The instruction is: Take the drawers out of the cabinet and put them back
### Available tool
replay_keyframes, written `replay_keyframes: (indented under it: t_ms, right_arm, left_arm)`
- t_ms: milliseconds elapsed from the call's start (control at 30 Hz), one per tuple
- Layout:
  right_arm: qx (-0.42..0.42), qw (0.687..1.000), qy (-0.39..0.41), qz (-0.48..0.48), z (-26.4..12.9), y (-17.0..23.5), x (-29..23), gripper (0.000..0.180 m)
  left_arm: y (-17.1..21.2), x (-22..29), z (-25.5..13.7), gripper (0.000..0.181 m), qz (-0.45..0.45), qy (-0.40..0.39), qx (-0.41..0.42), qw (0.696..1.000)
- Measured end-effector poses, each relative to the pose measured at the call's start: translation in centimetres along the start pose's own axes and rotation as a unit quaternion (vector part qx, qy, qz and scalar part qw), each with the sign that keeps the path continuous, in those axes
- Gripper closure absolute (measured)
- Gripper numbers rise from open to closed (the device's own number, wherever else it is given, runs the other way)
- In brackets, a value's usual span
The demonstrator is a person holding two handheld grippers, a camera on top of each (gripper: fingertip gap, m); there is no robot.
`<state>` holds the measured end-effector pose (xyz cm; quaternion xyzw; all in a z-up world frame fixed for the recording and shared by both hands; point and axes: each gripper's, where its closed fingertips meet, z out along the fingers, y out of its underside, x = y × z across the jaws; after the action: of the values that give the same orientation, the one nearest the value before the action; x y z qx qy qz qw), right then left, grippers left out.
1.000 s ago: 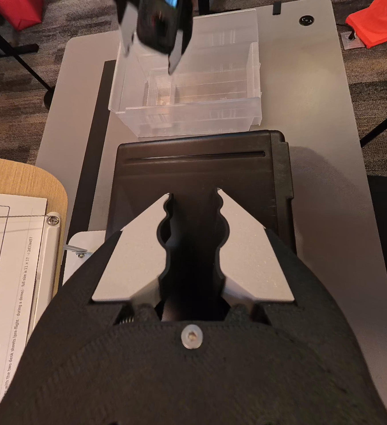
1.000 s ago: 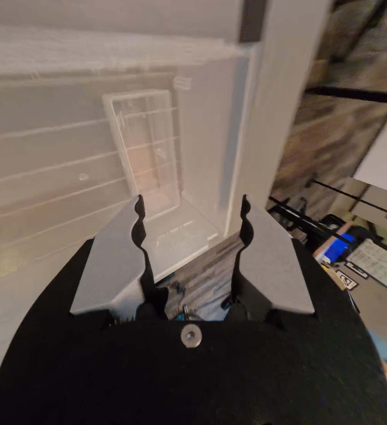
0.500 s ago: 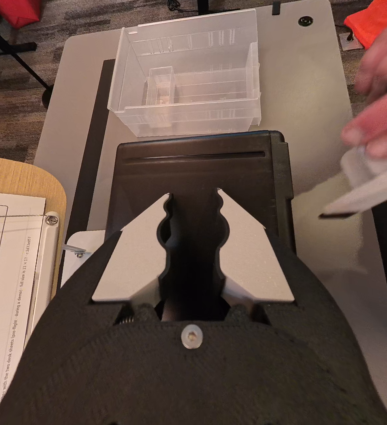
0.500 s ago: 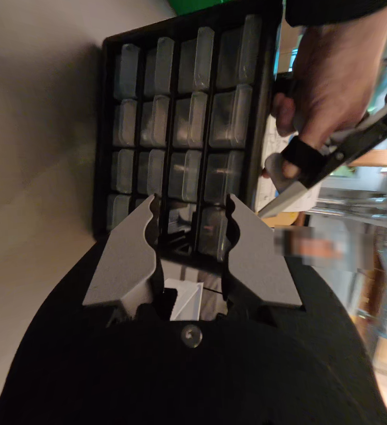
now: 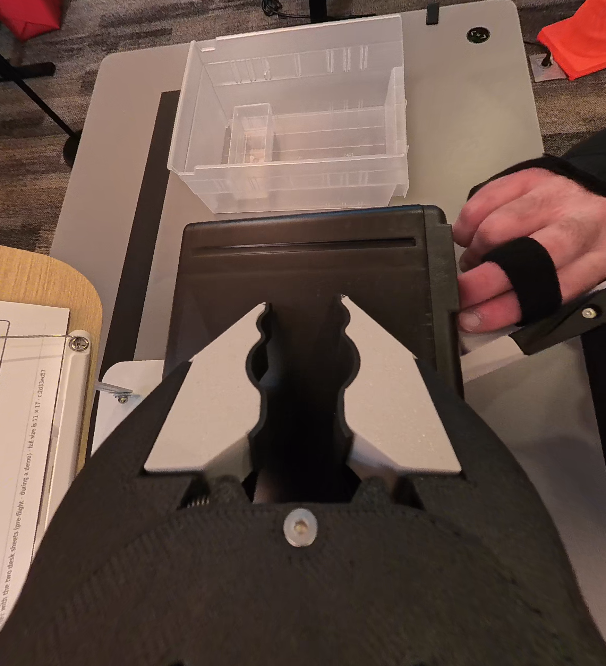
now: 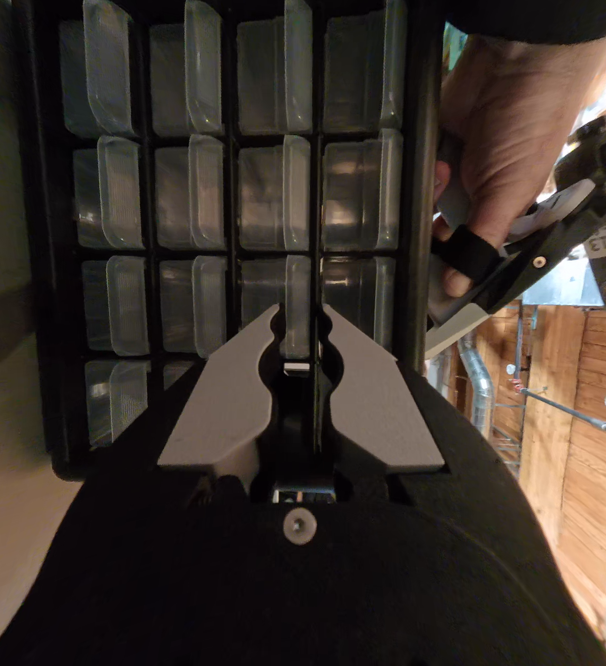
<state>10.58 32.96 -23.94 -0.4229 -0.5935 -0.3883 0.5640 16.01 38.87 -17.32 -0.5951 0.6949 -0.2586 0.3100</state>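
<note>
Cabinet (image 5: 305,274) under half-open, empty left tool (image 5: 303,306), right tool (image 6: 299,308) narrowly parted around drawer handle (image 6: 296,306), contact unclear.

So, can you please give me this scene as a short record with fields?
cabinet: black, on a grey table
left gripper: fingers open, above the cabinet top
right gripper: at the cabinet front, fingers on either side of one drawer handle; contact unclear
bin: clear, beyond the cabinet
loose drawer: small, clear, inside the bin
hand: at the cabinet's right edge
</note>
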Motion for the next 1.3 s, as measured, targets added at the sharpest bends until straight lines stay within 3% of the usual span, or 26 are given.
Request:
replay_keyframes:
  t_ms: [200, 533, 733, 933, 1133, 1300]
  right_arm:
    - [0.015, 1.000, -0.005, 0.007, -2.0, -1.0, -0.3, 0.170]
    - [0.062, 0.994, -0.079, 0.039, -10.1, -5.8, -0.1, 0.171]
    - [0.077, 0.987, -0.110, 0.087, -12.7, -7.4, 1.4, 0.180]
    - [0.051, 0.987, -0.121, 0.090, -12.3, -5.6, -1.3, 0.180]
    - [0.008, 0.997, -0.058, 0.050, -11.3, -2.9, 0.3, 0.180]
    - [-0.007, 0.998, -0.062, 0.015, -11.2, -0.4, -2.8, 0.178]
  left_arm:
    - [0.0, 0.0, 0.0, 0.146, -0.002, 0.001, 0.000, 1.000]
    - [0.0, 0.0, 0.0, 0.145, -0.002, 0.001, 0.000, 1.000]
    - [0.0, 0.0, 0.0, 0.145, -0.002, 0.001, 0.000, 1.000]
    - [0.0, 0.0, 0.0, 0.145, -0.001, 0.000, 0.000, 1.000]
    - [0.0, 0.0, 0.0, 0.146, -0.002, 0.001, 0.000, 1.000]
    - [0.0, 0.0, 0.0, 0.146, 0.000, 0.000, 0.000, 1.000]
